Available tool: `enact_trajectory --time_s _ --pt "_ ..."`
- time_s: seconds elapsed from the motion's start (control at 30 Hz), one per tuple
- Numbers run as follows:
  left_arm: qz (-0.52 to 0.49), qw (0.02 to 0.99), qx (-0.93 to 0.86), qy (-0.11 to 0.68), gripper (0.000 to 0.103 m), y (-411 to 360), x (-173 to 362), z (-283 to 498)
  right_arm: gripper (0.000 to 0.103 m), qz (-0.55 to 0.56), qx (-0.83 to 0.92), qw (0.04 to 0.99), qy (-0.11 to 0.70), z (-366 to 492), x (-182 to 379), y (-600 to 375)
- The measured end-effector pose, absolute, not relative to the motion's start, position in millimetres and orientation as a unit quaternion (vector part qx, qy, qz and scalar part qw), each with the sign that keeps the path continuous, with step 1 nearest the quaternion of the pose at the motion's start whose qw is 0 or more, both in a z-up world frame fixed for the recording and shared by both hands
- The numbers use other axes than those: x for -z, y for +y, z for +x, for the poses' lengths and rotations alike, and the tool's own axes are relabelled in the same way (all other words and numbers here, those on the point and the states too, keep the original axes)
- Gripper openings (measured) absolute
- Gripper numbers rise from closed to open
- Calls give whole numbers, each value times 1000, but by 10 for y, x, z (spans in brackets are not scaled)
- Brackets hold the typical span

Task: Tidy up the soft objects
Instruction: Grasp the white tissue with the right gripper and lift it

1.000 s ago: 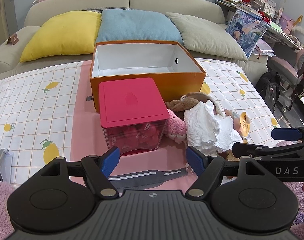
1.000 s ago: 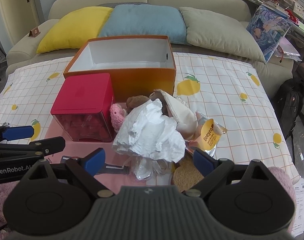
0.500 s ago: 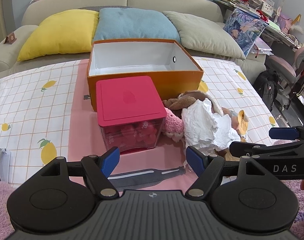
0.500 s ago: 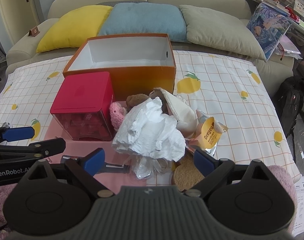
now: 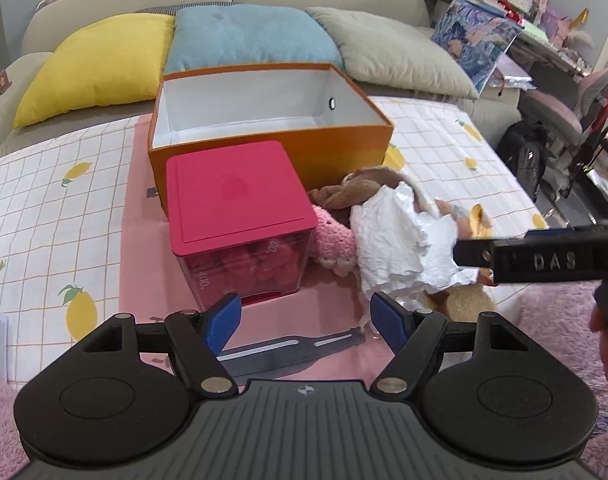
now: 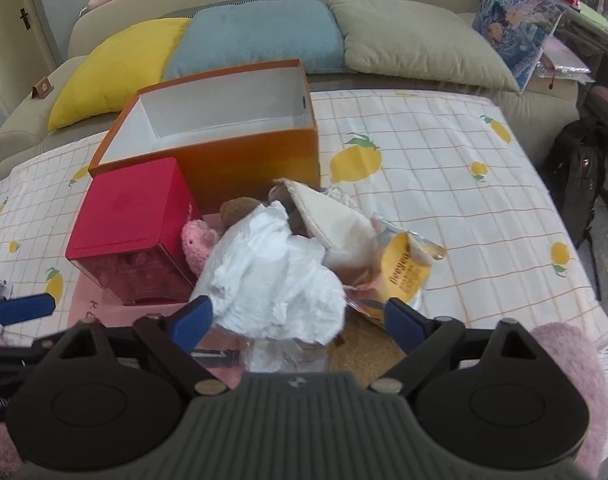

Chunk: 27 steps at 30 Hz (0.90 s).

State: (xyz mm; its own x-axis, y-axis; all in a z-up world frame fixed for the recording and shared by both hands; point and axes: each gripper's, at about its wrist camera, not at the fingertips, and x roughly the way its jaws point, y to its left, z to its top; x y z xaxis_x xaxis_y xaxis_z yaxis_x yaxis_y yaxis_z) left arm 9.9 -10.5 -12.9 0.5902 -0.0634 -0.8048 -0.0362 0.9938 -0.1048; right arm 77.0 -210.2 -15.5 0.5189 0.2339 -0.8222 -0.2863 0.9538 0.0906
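A pile of soft things lies on the bed: crumpled white paper (image 6: 280, 280) (image 5: 400, 240), a pink knitted toy (image 6: 194, 240) (image 5: 332, 244), a brown plush (image 6: 240, 210) (image 5: 356, 196), a cream cloth (image 6: 336, 220) and a yellow snack bag (image 6: 404, 276). An open, empty orange box (image 5: 272, 152) (image 6: 256, 164) stands behind. My right gripper (image 6: 298, 316) is open, its fingertips either side of the white paper's near edge. My left gripper (image 5: 306, 320) is open and empty above a grey strap (image 5: 288, 350).
A red-lidded clear box (image 5: 236, 200) (image 6: 136, 216) sits left of the pile. Yellow (image 5: 100, 60), blue (image 5: 252, 38) and beige (image 5: 392, 48) cushions lean on the sofa behind. A black backpack (image 6: 576, 168) stands off the right edge. A pink fluffy thing (image 6: 572, 368) lies near right.
My right gripper has moved forward to the white paper, which now sits between its fingertips. My left gripper has edged closer to the red-lidded box. Both stay open.
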Motion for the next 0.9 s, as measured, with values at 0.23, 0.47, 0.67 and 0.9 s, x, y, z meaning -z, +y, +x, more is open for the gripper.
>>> enact_trajectory --time_s 0.23,0.47,0.67,0.9 --pt "-46 883 -4 466 86 -73 163 149 100 -33 -157 854 495 1114 486 -1793" --pt "-40 878 -3 477 86 -110 198 220 74 10 -153 832 533 1321 742 -1819" --pt "-35 877 6 480 86 -169 217 309 45 5 -168 830 531 1291 716 -1870" --pt "-31 876 14 482 86 -216 198 383 34 25 -190 841 506 1215 432 -2046"
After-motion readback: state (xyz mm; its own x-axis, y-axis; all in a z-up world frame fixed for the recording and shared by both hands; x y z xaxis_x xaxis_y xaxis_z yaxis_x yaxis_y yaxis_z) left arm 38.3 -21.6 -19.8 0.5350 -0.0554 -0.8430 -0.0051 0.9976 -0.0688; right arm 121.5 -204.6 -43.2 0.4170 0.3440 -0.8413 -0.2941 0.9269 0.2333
